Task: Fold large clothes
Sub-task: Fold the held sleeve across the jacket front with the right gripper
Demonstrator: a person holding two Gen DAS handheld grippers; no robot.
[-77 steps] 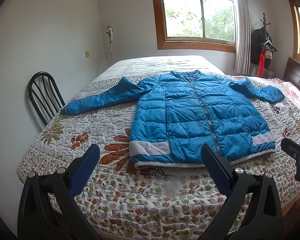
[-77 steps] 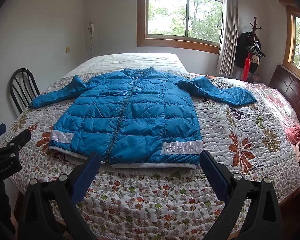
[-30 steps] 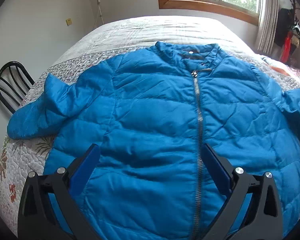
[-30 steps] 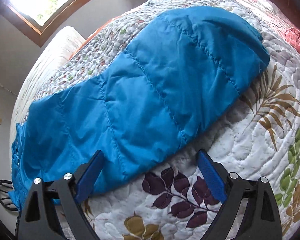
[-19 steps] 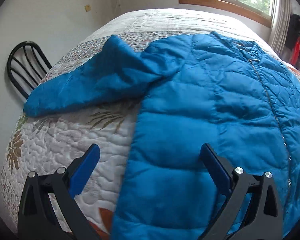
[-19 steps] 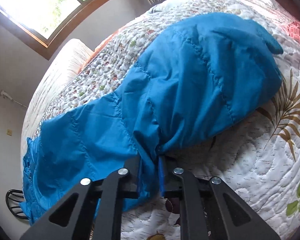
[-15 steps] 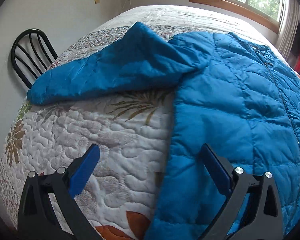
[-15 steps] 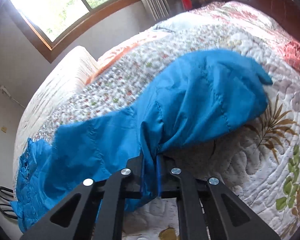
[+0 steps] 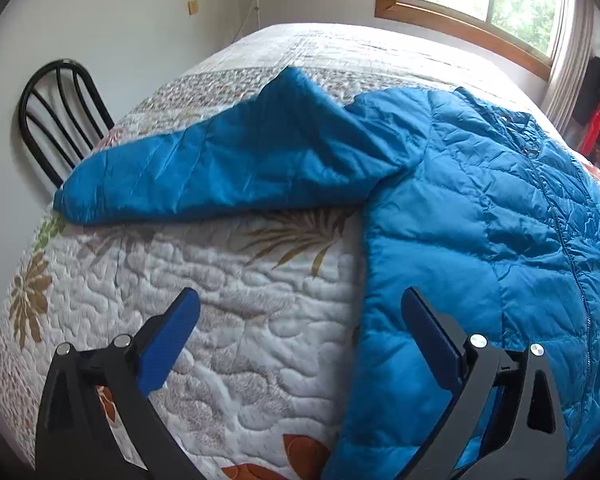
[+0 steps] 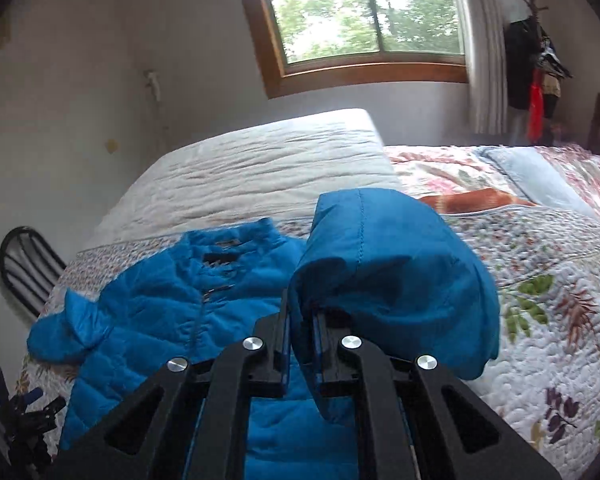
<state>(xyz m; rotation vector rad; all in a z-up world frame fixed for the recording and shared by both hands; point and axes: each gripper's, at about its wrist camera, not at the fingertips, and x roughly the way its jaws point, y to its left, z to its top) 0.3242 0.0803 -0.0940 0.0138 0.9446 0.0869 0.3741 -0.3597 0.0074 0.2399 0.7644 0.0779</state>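
1. Right tongs [image 10: 302,334]: closed on the right sleeve [image 10: 396,280] of the blue jacket [image 9: 500,220]. One second ago they stood open above the flat sleeve; the sleeve is now raised off the bed [image 9: 260,312] and bunched over the tongs.
2. Left tongs [image 9: 300,324]: wide open, holding nothing, shifted from the jacket front to its left edge.
3. Left sleeve [image 9: 220,168]: lies flat on the bed.
4. Assessment: first sleeve fold is under way; left sleeve likely follows.

Blue jacket [image 9: 480,208] on white floral-patterned quilt [image 9: 240,320].
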